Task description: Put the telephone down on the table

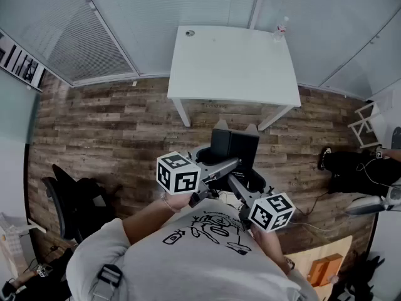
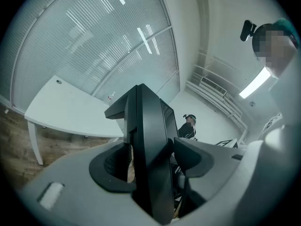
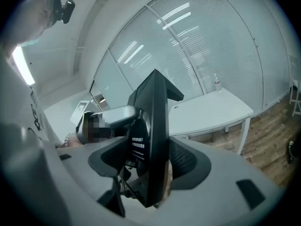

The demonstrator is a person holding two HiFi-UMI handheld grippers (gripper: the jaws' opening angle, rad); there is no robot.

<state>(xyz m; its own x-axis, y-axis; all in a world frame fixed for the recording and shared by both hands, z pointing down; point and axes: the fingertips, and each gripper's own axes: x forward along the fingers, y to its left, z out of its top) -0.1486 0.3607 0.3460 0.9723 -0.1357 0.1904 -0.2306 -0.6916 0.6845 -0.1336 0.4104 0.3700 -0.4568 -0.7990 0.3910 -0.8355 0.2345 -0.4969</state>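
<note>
A black telephone (image 1: 234, 147) hangs in the air above the wooden floor, short of the white table (image 1: 235, 68). Both grippers hold it from opposite sides. In the head view my left gripper (image 1: 218, 167) comes in from the left and my right gripper (image 1: 236, 183) from the lower right. In the left gripper view the telephone (image 2: 151, 140) stands edge-on as a dark slab, and the left gripper (image 2: 153, 160) is shut on it. The right gripper view shows the same slab (image 3: 155, 140) with a printed label, and the right gripper (image 3: 151, 166) is shut on it.
A small bottle (image 1: 281, 27) stands at the table's far right corner. A black office chair (image 1: 70, 204) is at the left. A person (image 1: 354, 168) sits on the floor at the right, near a white folding chair (image 1: 366, 121). An orange box (image 1: 325, 269) lies at the lower right.
</note>
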